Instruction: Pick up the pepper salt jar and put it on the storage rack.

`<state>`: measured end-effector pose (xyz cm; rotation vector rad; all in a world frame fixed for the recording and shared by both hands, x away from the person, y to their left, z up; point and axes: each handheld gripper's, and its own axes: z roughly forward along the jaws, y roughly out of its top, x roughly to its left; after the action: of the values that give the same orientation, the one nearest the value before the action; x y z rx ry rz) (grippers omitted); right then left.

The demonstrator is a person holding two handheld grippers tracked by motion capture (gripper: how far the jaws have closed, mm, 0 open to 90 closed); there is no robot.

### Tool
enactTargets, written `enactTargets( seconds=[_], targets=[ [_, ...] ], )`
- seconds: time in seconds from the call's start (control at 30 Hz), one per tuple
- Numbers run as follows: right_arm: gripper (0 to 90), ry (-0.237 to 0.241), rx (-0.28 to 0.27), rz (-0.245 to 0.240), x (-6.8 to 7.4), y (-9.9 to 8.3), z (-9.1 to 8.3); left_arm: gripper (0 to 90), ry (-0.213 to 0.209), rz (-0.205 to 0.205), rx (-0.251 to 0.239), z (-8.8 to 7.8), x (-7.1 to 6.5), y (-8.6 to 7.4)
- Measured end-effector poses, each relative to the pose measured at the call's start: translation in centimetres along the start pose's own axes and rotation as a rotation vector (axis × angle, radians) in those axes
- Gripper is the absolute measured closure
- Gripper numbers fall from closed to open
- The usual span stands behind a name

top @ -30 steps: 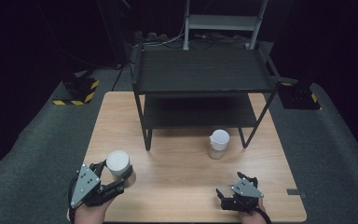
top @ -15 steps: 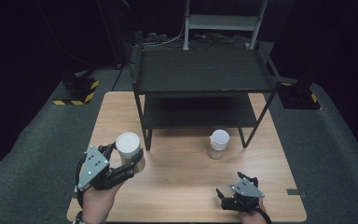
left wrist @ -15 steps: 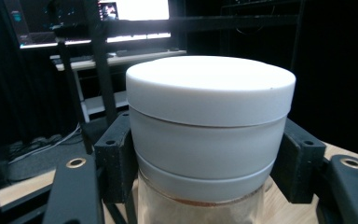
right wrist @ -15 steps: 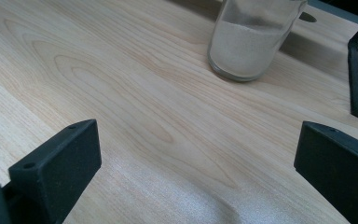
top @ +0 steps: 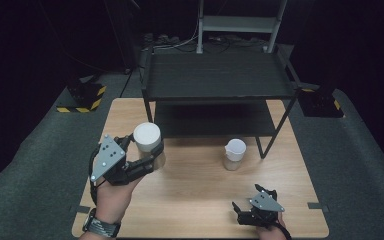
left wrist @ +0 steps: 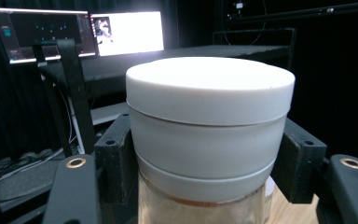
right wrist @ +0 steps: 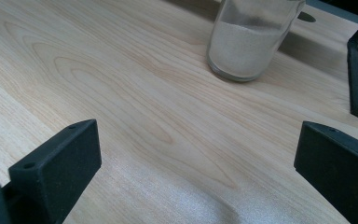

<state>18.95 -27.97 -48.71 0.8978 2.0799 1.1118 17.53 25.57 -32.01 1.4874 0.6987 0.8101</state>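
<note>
Left gripper (top: pixel 147 152) (fingers clamped) holds white-lidded jar (top: pixel 147 142) above table (top: pixel 190 200).

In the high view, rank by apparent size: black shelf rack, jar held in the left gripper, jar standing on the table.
1. Black shelf rack.
2. Held jar, raised toward the camera, so unsure.
3. Standing jar.

The counter (top: pixel 190 200) is pale wood with smooth, visible grain. The jar (left wrist: pixel 205 205) is clear glass under a matt white plastic lid (left wrist: pixel 209 88). The second jar (right wrist: pixel 251 42) is glossy glass. The shelf (top: pixel 220 75) looks like matt black metal.
</note>
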Motion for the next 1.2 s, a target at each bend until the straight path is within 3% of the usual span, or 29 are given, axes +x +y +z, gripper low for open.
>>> enactTargets(
  seconds=[0.63, 0.9, 1.2],
  targets=[
    [0.0, 0.000, -0.002, 0.003, 0.0, 0.0, 0.0, 34.4, 0.001, -0.008, -0.060, 2.4, 0.9, 3.9],
    [0.0, 0.001, -0.004, 0.005, -0.1, -0.1, 0.0, 34.4, 0.004, -0.014, -0.083, 4.3, 1.5, 6.2],
    [0.0, 0.002, -0.006, 0.006, -0.1, -0.1, 0.0, 34.4, 0.013, -0.021, -0.098, 6.0, 2.0, 7.6]
  ],
)
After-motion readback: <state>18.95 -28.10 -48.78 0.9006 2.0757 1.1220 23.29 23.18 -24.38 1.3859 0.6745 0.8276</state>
